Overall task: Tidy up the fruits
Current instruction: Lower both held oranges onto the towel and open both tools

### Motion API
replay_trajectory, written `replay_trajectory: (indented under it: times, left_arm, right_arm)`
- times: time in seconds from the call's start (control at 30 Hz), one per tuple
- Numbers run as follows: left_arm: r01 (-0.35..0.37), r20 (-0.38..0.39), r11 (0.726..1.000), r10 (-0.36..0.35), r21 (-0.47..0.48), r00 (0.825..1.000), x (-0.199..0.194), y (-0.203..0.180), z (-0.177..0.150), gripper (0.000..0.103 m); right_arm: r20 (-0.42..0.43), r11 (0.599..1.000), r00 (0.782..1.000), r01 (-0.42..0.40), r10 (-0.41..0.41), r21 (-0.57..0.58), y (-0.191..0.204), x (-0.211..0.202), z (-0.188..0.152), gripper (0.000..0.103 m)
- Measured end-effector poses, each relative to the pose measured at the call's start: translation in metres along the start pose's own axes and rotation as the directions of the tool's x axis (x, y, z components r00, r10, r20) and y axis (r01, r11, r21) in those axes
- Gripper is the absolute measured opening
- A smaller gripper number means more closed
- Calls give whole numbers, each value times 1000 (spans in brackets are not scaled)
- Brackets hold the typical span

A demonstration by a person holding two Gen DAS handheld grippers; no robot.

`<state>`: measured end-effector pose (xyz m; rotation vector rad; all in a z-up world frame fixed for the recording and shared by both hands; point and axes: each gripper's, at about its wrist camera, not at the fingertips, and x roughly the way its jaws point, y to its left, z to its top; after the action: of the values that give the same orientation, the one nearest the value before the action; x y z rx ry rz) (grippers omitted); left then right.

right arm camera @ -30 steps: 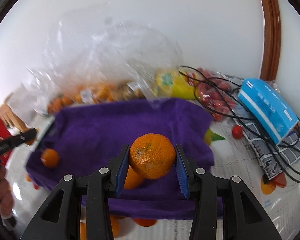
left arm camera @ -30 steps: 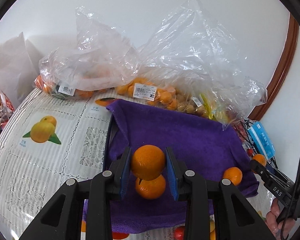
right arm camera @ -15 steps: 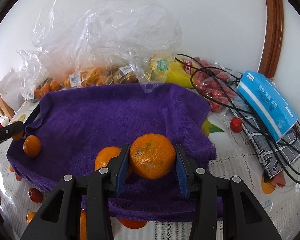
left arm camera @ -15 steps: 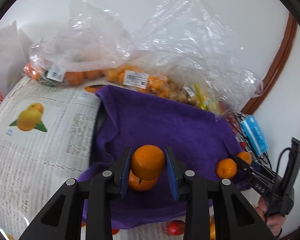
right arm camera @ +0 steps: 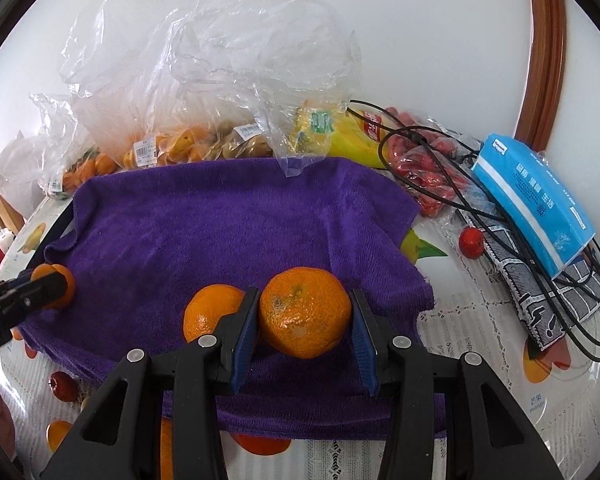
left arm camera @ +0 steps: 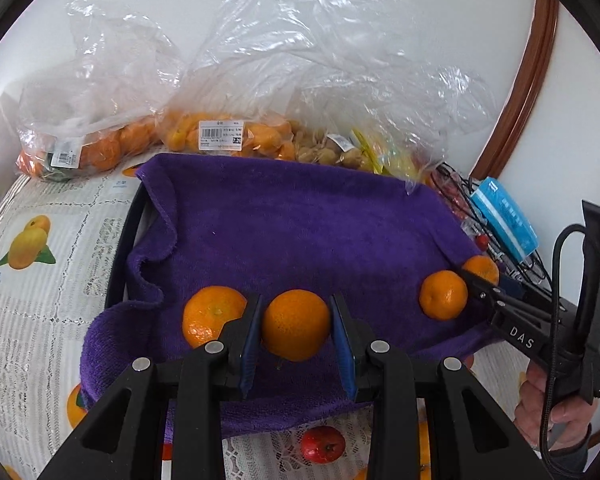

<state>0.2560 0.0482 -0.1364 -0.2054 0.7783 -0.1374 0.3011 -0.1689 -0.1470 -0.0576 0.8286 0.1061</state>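
A purple towel [left arm camera: 292,224] covers a dark tray; it also shows in the right wrist view [right arm camera: 228,216]. My left gripper [left arm camera: 296,330] is shut on an orange [left arm camera: 296,324] just above the towel's near part. Another orange [left arm camera: 210,314] lies on the towel to its left. My right gripper [right arm camera: 304,320] is shut on an orange [right arm camera: 305,312] low over the towel's near right part. A loose orange [right arm camera: 208,310] lies beside it, also seen in the left wrist view [left arm camera: 442,295]. The right gripper's tips [left arm camera: 474,278] reach in from the right there.
Clear plastic bags of oranges and small fruit [left arm camera: 224,136] stand behind the towel against the wall. A blue tissue pack [right arm camera: 532,204], black cables [right arm camera: 440,184] and a bag of red fruit [right arm camera: 428,176] lie to the right. Small red fruits [left arm camera: 323,444] sit on the tablecloth in front.
Both grippers have moved in over the towel with their oranges. In the left view the loose orange has come out from behind the held one and now lies to its left.
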Motion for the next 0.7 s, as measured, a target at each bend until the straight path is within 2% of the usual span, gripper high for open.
replay_trajectory:
  times: [0.33, 0.5, 0.53, 0.6, 0.7]
  left_arm:
    - [-7, -18, 1000, 7, -5, 1000, 8, 0, -1, 31]
    - [-7, -13, 1000, 7, 3, 1000, 8, -2, -1, 32]
    - [-8, -7, 1000, 8, 4, 1000, 6, -3, -1, 33]
    - [1, 9, 1000, -2, 2, 1000, 1, -3, 1, 43]
    - [10, 35, 1000, -10, -1, 999, -8, -4, 3, 49]
  right_arm:
    - [3, 1000, 1000, -2, 2, -9, 0, 0, 0, 45]
    - [35, 1000, 999, -8, 8, -9, 0, -8, 1, 45]
    - [43, 1000, 999, -8, 9, -8, 1, -10, 2, 45]
    - [59, 1000, 998, -15, 15, -11, 2, -17, 3, 46]
    - [76, 999, 996, -48, 49, -16, 6, -30, 3, 49]
